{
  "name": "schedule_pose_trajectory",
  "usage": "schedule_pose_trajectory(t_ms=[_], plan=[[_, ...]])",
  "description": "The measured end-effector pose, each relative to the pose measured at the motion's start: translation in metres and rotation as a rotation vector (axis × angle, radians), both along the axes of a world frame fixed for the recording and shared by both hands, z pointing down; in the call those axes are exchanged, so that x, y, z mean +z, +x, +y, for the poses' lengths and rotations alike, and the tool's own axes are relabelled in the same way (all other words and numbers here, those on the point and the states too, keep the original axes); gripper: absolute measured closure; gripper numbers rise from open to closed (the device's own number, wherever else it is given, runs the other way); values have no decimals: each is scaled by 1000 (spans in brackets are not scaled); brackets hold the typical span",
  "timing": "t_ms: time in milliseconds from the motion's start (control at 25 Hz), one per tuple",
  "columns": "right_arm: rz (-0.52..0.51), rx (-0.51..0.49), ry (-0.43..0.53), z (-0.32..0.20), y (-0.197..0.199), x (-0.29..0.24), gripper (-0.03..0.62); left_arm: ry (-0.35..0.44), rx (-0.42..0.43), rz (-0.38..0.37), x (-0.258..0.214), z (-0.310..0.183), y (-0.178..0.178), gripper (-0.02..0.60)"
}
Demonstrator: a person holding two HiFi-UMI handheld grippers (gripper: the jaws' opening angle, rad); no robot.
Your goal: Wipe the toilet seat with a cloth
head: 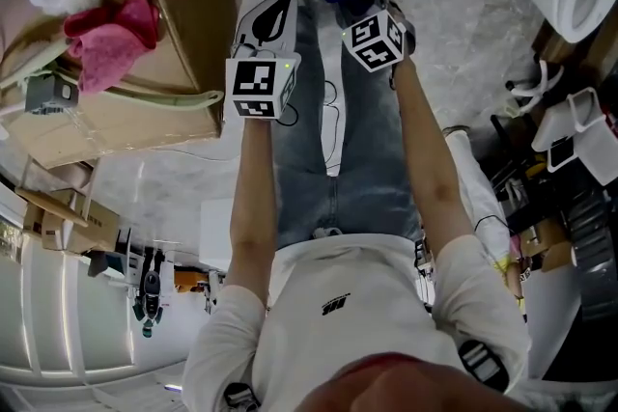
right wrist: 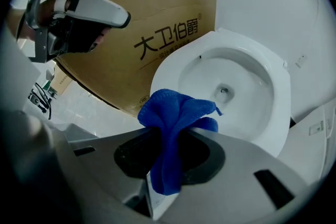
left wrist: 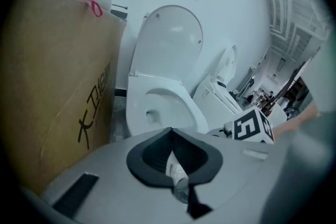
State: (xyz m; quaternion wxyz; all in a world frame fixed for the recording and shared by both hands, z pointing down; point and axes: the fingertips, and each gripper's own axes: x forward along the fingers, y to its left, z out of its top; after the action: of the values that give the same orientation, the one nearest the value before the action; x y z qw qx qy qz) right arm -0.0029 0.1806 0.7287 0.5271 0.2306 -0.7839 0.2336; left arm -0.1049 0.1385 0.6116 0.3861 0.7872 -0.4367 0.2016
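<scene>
My right gripper (right wrist: pixel 170 131) has its jaws clamped on the blue cloth (right wrist: pixel 176 113). The cloth bunches out ahead of the tips and hangs down between them. My left gripper (left wrist: pixel 170 131) has its jaws pressed together with nothing in them. It sits slightly further back, on the cardboard box (right wrist: pixel 157 39) side.

The toilet seat (right wrist: pixel 278 92) lies just beyond the cloth, ahead and a little to the right, and its near rim is almost under the bunch. The ring's long axis runs away from me toward the raised lid (right wrist: pixel 268 2). I judge the right gripper is the nearer one, so a short push forward and down should land the cloth on the rim.
</scene>
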Motion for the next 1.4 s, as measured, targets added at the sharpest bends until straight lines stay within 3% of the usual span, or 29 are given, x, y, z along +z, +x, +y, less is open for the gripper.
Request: schedule_pose_trajectory(t_ms=[560, 1400], plan=[[-42, -77, -19, -15, -63, 1, 505, -25, -17, -51, 8, -6, -22, 571], [-169, -225, -48, -82, -113, 0, 503, -85, -265, -117, 3, -35, -61, 571]])
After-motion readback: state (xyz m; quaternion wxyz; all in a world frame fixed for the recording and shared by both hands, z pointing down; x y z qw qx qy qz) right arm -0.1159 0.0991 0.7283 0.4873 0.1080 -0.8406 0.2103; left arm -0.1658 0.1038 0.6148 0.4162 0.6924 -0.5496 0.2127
